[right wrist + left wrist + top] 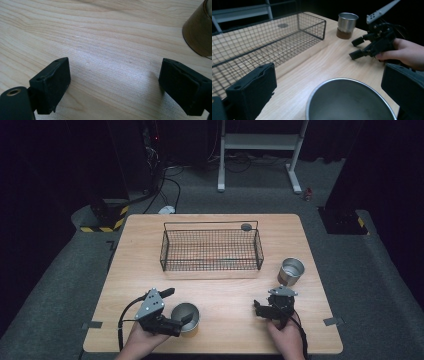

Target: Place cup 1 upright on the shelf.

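The high view looks forward and down from above the person's side, taking in the whole table (215, 295) and the floor beyond. The left gripper view sits low and close, facing across the near steel cup (350, 100) toward the wire basket (262, 45). The right gripper view looks steeply down, very near the tabletop; all three views share that wooden surface.

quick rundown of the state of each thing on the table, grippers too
near cup: upright, empty, between the open left fingers
far cup: upright, standing free
basket: upright, empty
left gripper: open around the near cup
right gripper: open, holding nothing
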